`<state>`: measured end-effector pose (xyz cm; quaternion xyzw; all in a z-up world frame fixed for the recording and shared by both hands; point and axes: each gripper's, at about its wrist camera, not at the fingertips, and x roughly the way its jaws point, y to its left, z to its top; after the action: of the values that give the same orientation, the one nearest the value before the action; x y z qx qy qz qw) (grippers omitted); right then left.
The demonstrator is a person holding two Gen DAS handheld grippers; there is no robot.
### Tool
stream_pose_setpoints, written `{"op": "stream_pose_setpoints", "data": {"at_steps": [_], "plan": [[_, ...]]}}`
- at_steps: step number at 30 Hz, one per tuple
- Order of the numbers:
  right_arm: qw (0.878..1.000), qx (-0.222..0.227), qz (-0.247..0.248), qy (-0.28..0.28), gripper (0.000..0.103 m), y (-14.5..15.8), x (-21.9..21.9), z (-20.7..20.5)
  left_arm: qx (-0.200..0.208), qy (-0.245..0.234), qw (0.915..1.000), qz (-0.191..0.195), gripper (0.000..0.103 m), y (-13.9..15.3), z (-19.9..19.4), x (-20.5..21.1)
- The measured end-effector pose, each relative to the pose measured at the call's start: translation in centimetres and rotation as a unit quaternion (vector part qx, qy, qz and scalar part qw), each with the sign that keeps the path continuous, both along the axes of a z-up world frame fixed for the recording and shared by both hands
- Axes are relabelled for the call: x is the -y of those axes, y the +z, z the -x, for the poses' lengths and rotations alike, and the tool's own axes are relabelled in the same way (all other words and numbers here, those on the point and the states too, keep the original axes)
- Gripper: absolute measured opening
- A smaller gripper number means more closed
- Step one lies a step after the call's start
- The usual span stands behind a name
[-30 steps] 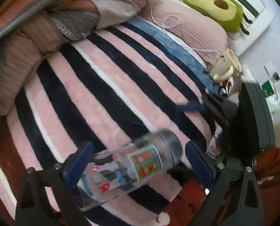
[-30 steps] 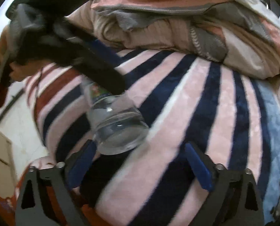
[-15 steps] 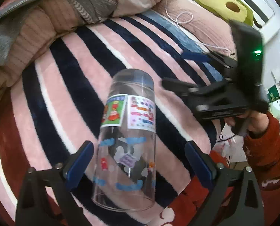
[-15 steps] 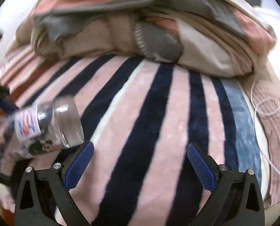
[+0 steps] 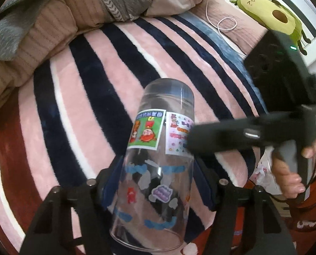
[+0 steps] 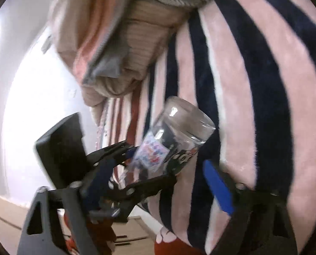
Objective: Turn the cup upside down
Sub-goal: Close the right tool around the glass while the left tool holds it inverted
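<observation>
Cup (image 5: 158,170) squeezed between the left tongs (image 5: 158,182), bottom end pointing away from them.
It hangs tipped over the stripy blanket (image 5: 89,97). The right tongs (image 6: 158,189) are spread wide, holding nothing, just beside the cup.

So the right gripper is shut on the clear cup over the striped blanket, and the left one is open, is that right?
No, the sides are swapped. The left wrist view shows the left gripper shut on the cup over the blanket. In the right wrist view the right gripper is open and holds nothing.
</observation>
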<state>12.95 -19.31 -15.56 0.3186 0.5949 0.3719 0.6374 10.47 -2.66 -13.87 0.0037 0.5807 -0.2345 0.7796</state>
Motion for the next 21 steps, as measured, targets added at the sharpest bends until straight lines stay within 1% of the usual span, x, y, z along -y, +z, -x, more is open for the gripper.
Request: {"op": "stream_pose_setpoints", "data": {"at_steps": [2, 5, 7, 9, 10, 11, 12, 14, 16, 17, 18, 21], "plan": [[1.000, -0.012, 0.005, -0.015, 0.066, -0.6, -0.6, -0.6, 0.003, 0.003, 1.0000, 0.004, 0.060, 0.0, 0.2, -0.3], [0.999, -0.023, 0.019, -0.037, 0.066, -0.8, -1.5, -1.5, 0.002, 0.004, 0.9996, 0.026, 0.060, -0.1, 0.4, -0.8], [0.998, -0.018, 0.037, -0.046, 0.066, -0.7, -2.3, -1.9, 0.006, 0.004, 0.9995, 0.031, 0.060, -0.3, 0.5, -0.4], [0.997, -0.009, 0.056, -0.053, 0.066, -0.4, -3.1, -2.2, 0.013, 0.010, 0.9995, 0.026, 0.060, -0.3, 0.5, -0.1], [0.996, -0.001, 0.070, -0.054, 0.062, -0.3, -3.6, -2.5, 0.013, 0.018, 0.9993, 0.030, 0.060, -0.2, 0.5, -0.1], [0.995, 0.008, 0.078, -0.053, 0.061, 0.0, -4.0, -2.6, 0.016, 0.021, 0.9990, 0.035, 0.060, -0.1, 0.5, -0.1], [0.995, 0.021, 0.081, -0.055, 0.061, 0.4, -4.0, -2.5, 0.022, 0.022, 0.9987, 0.040, 0.060, 0.2, 0.9, -0.3], [0.994, 0.042, 0.086, -0.055, 0.061, 1.1, -3.9, -2.4, 0.048, 0.015, 0.9978, 0.044, 0.060, 1.0, 1.6, -0.2], [0.990, 0.085, 0.099, -0.050, 0.061, 2.7, -3.6, -2.0, 0.074, 0.015, 0.9957, 0.054, 0.059, 1.9, 2.0, 0.1], [0.986, 0.119, 0.110, -0.046, 0.061, 3.9, -3.5, -1.7, 0.086, 0.018, 0.9943, 0.060, 0.058, 2.4, 2.0, 0.1], [0.982, 0.143, 0.117, -0.044, 0.061, 4.7, -3.3, -1.6, 0.098, 0.023, 0.9927, 0.066, 0.057, 2.9, 1.9, 0.1], [0.964, 0.225, 0.136, -0.037, 0.058, 7.5, -2.9, -0.6, 0.131, 0.021, 0.9879, 0.080, 0.057, 4.3, 1.8, 0.7]]}}
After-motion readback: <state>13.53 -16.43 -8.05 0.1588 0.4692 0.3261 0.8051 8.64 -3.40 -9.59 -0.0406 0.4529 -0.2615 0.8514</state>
